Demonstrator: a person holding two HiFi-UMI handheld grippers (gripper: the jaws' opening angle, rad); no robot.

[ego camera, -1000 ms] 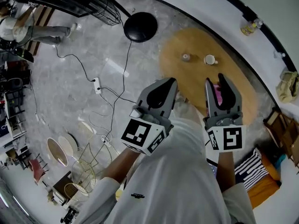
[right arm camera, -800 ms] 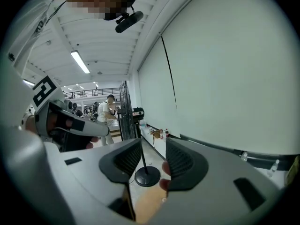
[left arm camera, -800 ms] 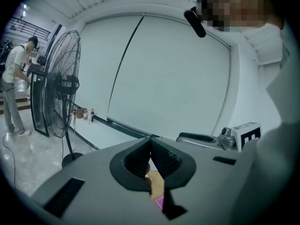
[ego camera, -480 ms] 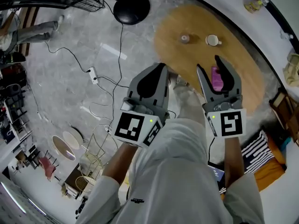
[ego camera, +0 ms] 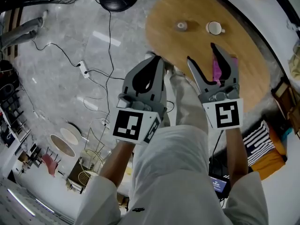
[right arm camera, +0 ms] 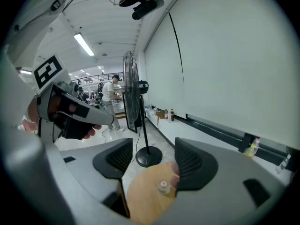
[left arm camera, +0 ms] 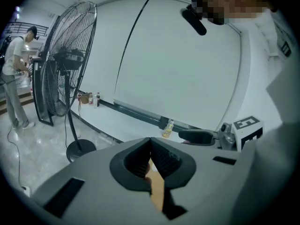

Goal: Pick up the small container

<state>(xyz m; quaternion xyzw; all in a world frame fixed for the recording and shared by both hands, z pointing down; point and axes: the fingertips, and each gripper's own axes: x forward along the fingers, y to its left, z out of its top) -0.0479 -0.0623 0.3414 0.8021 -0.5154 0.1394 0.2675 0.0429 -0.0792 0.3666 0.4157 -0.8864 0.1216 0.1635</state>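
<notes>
Person (ego camera: 178, 172) holding left claw (ego camera: 154, 58) pressed together, right claw (ego camera: 201, 53) spread, just opening wider, nothing between, small container (ego camera: 182, 26) well ahead on round table (ego camera: 246, 50).

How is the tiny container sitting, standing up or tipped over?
Standing up: the tiny container sits on its base on the wooden table, narrow top pointing upward.

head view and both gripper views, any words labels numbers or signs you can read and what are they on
No readable text in any view.
Left gripper cube: black-and-white square marker pattern, no letters.
Right gripper, jaws just opening with nothing between them, cube: the same.
Shirt logo: too small to read.
Bottle label by the wall: blurred.
</notes>
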